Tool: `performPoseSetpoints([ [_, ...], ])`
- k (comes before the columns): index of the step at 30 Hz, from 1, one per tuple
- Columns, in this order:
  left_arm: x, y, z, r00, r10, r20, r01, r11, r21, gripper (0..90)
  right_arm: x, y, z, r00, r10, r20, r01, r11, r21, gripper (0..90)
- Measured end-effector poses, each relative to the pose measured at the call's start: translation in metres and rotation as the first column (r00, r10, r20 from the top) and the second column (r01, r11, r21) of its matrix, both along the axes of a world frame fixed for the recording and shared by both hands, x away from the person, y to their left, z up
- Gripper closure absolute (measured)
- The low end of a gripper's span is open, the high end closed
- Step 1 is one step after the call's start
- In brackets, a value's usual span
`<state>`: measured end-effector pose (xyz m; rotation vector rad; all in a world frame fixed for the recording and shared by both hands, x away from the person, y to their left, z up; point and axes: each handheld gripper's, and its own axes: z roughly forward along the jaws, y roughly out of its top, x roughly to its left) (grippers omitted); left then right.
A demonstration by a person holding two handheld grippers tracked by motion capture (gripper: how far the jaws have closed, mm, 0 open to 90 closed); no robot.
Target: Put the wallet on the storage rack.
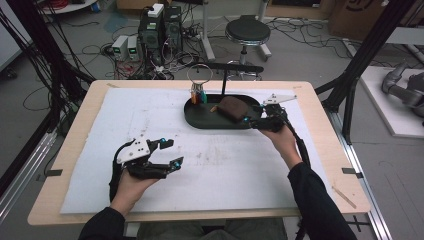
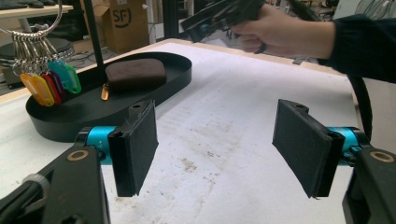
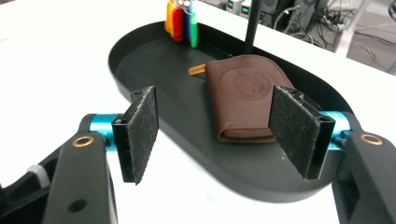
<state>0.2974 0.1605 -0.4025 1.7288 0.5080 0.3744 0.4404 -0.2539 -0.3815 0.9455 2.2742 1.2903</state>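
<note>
A: Where is the brown pouch (image 3: 247, 95)?

B: Lying flat in the right half of the black oval tray (image 1: 200, 121), which sits near the far edge of the tabletop (image 1: 70, 145), right of its middle. Coloured key tags (image 1: 198, 94) hang at the tray's left end.

A: And the right gripper (image 1: 256, 122)?

B: At the tray's right rim, just beside the pouch, jaws spread wide, nothing between them.

A: The left gripper (image 1: 171, 152)?

B: Over the near left part of the tabletop, well apart from the tray, jaws wide apart and empty.
</note>
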Motion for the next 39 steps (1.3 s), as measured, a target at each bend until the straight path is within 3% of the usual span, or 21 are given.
performPoseSetpoints([
  [7,0.002,0.002,0.0,0.9997,0.026,0.002,-0.026,0.9994,0.023,29.6,-0.037,-0.024,0.007,0.9987,0.048,0.018,-0.048,0.998,0.035,29.3],
  [13,0.005,0.005,-0.002,0.9988,0.049,-0.001,-0.049,0.9982,0.035,29.0,-0.063,-0.039,0.003,0.9976,0.065,0.023,-0.067,0.995,0.072,27.1],
  [16,0.006,0.007,-0.002,0.9982,0.061,-0.002,-0.061,0.9973,0.042,29.0,-0.071,-0.045,-0.001,0.9974,0.067,0.026,-0.068,0.995,0.066,26.3],
  [25,0.008,0.012,-0.003,0.9946,0.104,-0.002,-0.104,0.9933,0.051,26.1,-0.083,-0.069,-0.015,0.9996,0.028,-0.001,-0.028,0.995,0.096,21.8],
  [39,0.01,0.021,-0.006,0.9888,0.149,0.004,-0.149,0.9873,0.055,23.3,-0.08,-0.079,-0.02,0.9999,0.008,-0.005,-0.008,0.995,0.101,21.3],
])
